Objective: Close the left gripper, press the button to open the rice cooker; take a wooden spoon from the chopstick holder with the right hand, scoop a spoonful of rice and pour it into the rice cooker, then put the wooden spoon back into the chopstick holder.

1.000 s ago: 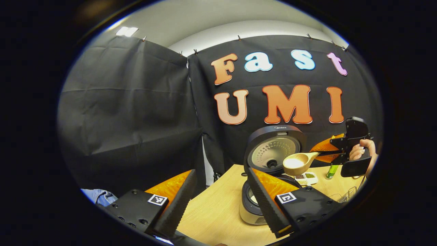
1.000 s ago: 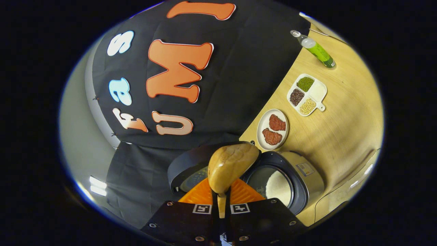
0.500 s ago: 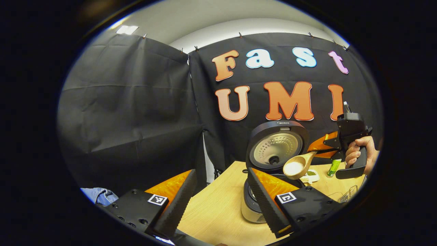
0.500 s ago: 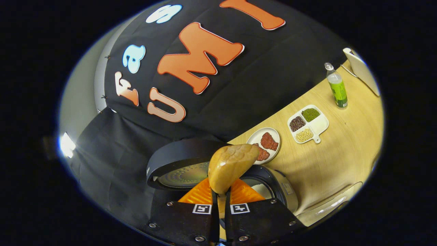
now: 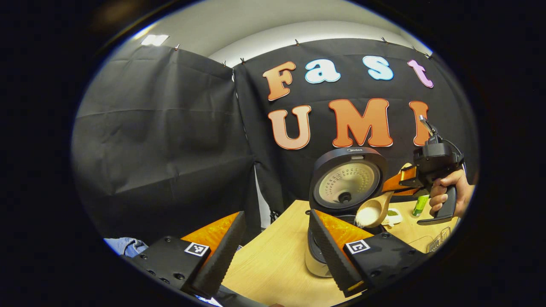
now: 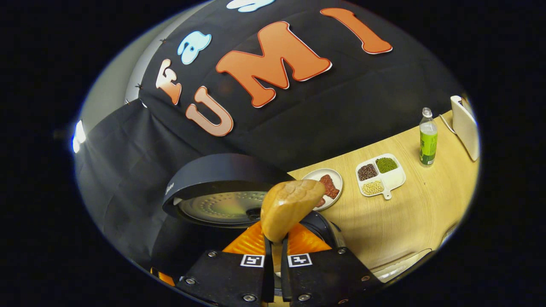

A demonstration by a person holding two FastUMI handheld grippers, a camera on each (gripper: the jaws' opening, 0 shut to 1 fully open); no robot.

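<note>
Wooden spoon (image 6: 286,209) handle was pinched between the right gripper (image 6: 276,251) fingers, both pressing on it, bowl tipped forward over the rice cooker (image 5: 328,251). In the left gripper view the spoon bowl sat tilted with rice (image 5: 369,212) at its lower lip, just above the pot opening and in front of the raised lid (image 5: 347,179). Left gripper (image 5: 273,251) fingers were spread apart, holding nothing, hovering over the table (image 5: 273,264) near the cooker.

Judgement: pour step in hand. To do it well, roll the wrist slowly so grains slide off the low edge into the pot, keep the bowl inside the rim line and clear of the lid, hold the grip firm so the handle does not twist.

Farther out on the table: meat plate (image 6: 330,187), divided grain dish (image 6: 381,175), green bottle (image 6: 428,138).
</note>
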